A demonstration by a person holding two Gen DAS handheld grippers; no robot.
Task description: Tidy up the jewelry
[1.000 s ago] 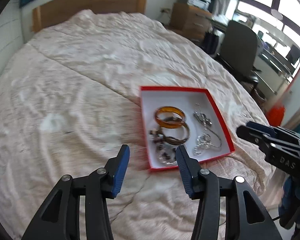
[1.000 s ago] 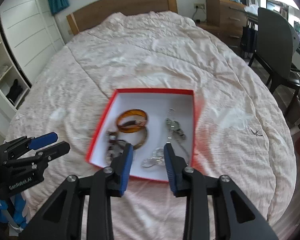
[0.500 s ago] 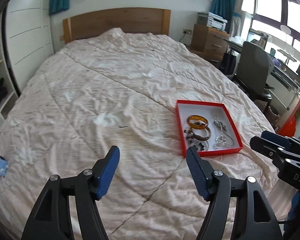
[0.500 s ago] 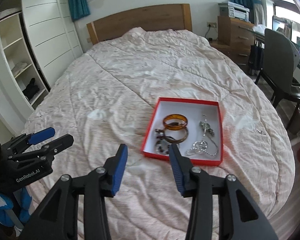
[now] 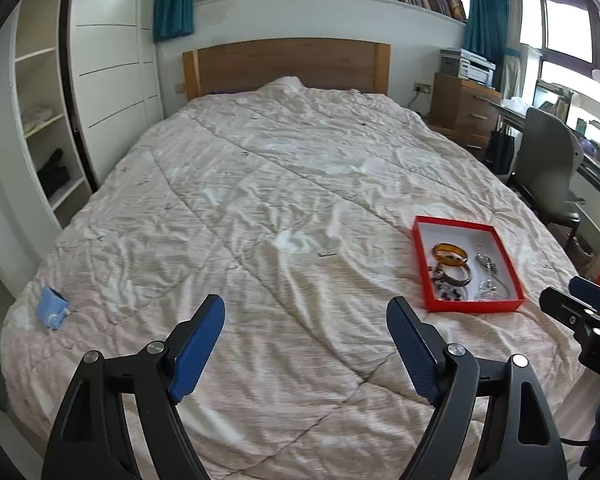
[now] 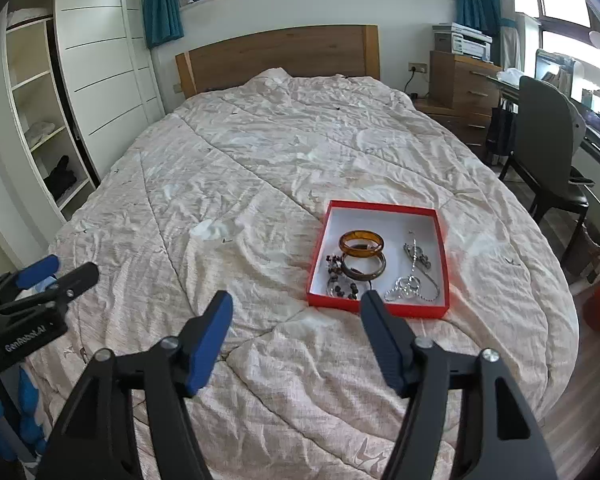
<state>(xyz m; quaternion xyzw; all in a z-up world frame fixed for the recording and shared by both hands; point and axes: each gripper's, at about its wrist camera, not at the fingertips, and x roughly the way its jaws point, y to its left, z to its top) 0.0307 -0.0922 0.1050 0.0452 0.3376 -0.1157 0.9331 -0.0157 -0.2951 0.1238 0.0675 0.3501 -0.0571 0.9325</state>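
Observation:
A red tray [image 6: 318, 258] with a white floor lies on the bed, right of centre. In it are an amber bangle [image 6: 361, 243], a brown bangle [image 6: 363, 267], a beaded bracelet [image 6: 338, 285] and a silver chain [image 6: 410, 286]. My right gripper [image 6: 297, 302] hovers short of the tray's near edge, its jaws opening with nothing between them. My left gripper [image 5: 306, 308] hangs over bare quilt well left of the tray [image 5: 424, 268], jaws also opening and empty. Each gripper shows at the edge of the other's view: the right gripper [image 5: 562, 292] and the left gripper [image 6: 70, 270].
A small blue object [image 5: 52, 312] lies near the bed's front left corner. A wooden headboard [image 5: 288, 64] stands at the far end, open wardrobe shelves [image 5: 40, 120] at the left. At the right are an office chair [image 6: 548, 140], a desk and a wooden dresser [image 6: 460, 80].
Both grippers have drawn back and upward from the tray, which now looks smaller and farther off. Both pairs of jaws have spread wider. The jewelry in the tray has not moved.

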